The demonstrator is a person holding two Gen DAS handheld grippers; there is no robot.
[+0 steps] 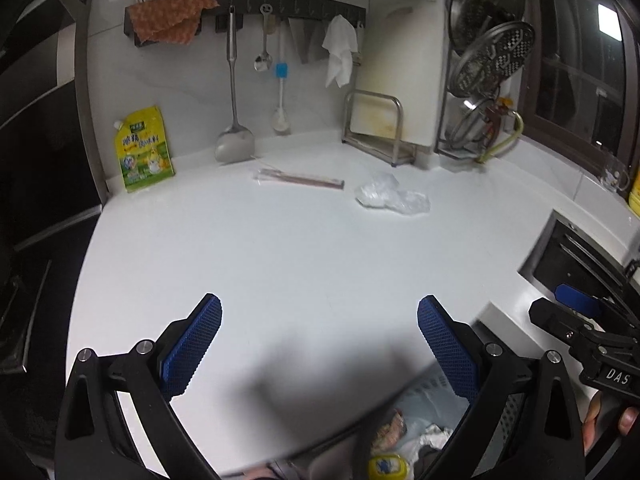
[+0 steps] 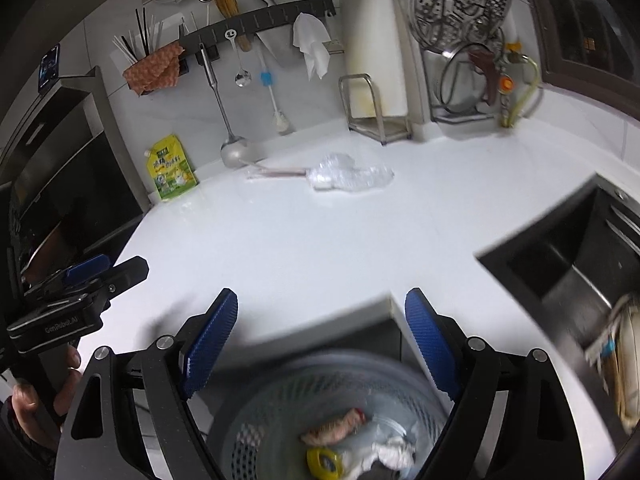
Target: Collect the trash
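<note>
Right hand-held gripper [image 2: 322,344] wide, empty, over trash basket [image 2: 280,408]; left hand-held gripper [image 1: 320,344] wide too. Between pickups. Next: reach crumpled plastic bag [image 2: 352,176] w/ chopstick wrapper [image 2: 276,172] on bench [image 2: 320,248].

The left hand-held gripper [image 1: 319,314] has two black, angular plastic finger arms with triangular cut-outs near the base. Each arm carries round silver pivot screws. The pads [image 1: 192,354] are blue with a fine diamond-grid texture. The right hand-held gripper [image 2: 321,306] is built identically: black linkage arms, silver screw heads, blue textured pads [image 2: 432,354]. Seen from the right wrist camera, the left unit's body is a black block with grey edge lines and the white marking "GenRobot.AI". Seen from the left wrist camera, the right unit's body shows white letters "DAS". Both bodies carry a small silver screw and a blue insert.
</note>
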